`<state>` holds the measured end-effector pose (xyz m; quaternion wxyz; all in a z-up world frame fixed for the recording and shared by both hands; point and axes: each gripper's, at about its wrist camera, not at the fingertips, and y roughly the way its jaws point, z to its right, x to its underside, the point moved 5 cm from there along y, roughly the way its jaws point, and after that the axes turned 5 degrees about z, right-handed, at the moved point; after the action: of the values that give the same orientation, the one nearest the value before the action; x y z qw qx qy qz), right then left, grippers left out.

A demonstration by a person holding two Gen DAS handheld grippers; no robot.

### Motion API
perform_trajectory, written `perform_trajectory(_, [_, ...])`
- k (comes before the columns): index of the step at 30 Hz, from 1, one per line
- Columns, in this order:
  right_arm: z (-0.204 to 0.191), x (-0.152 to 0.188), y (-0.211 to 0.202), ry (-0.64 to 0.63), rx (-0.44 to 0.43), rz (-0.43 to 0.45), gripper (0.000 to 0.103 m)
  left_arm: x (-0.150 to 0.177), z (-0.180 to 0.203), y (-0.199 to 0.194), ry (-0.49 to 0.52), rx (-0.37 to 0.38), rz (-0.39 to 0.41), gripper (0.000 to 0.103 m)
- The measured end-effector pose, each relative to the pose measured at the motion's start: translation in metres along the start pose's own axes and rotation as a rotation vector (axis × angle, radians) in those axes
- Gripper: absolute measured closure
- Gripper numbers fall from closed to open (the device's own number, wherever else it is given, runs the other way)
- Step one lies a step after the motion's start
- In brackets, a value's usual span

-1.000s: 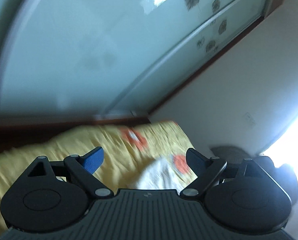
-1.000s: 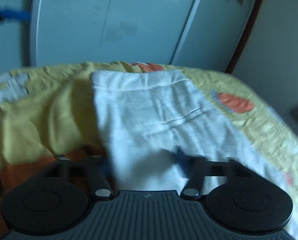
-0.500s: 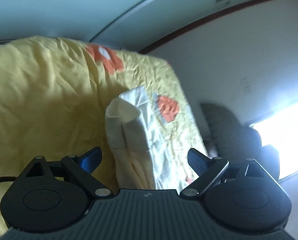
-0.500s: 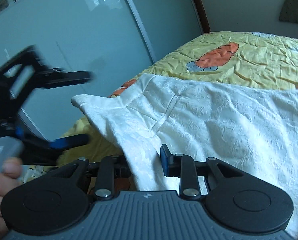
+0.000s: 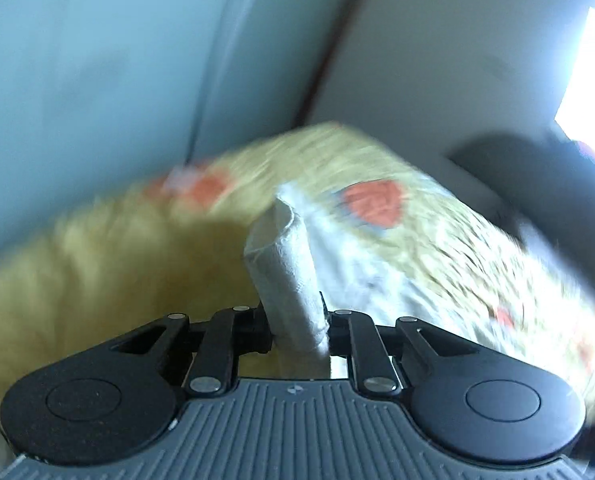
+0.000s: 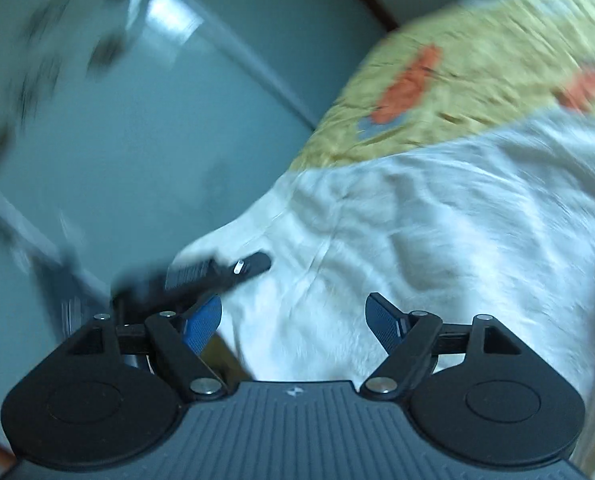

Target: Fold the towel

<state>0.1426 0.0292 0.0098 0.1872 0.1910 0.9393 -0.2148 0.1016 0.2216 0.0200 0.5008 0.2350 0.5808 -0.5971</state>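
A white towel (image 6: 437, 220) lies across a yellow bedspread (image 6: 477, 60) with orange patterns. In the left wrist view my left gripper (image 5: 297, 320) is shut on a bunched edge of the towel (image 5: 285, 268), which rises from between the fingers toward the bed. In the right wrist view my right gripper (image 6: 295, 320) stands open just above the towel with nothing between its blue pads (image 6: 203, 322). The left gripper (image 6: 217, 270) shows there as a blurred black shape at the towel's left corner.
Pale sliding wardrobe doors (image 6: 117, 140) with dark flower marks stand behind the bed. A white wall (image 5: 437, 60) and a bright window (image 5: 593, 60) are to the right, with a dark chair-like shape (image 5: 537, 176) beside the bed. Both views are motion-blurred.
My left gripper went from open to shut on the towel's edge. My right gripper let go of the towel and now stands open. Both views swung.
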Motion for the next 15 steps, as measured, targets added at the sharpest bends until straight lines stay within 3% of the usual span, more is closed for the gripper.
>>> perform_trajectory(4, [0.037, -0.033, -0.015, 0.231, -0.036, 0.041, 0.022, 0.028, 0.080, -0.022, 0.414, 0.081, 0.106, 0.087])
perform_trajectory(7, [0.039, -0.039, -0.018, 0.216, -0.023, 0.032, 0.014, 0.060, 0.116, -0.030, 0.643, 0.103, 0.176, 0.087])
perform_trajectory(12, [0.026, -0.039, -0.006, 0.092, 0.012, -0.029, 0.014, 0.097, 0.145, -0.041, 0.814, 0.191, 0.185, 0.087])
perform_trajectory(15, [0.020, -0.036, 0.009, 0.005, 0.049, -0.104, 0.014, 0.113, 0.150, -0.040, 0.845, 0.221, 0.166, 0.087])
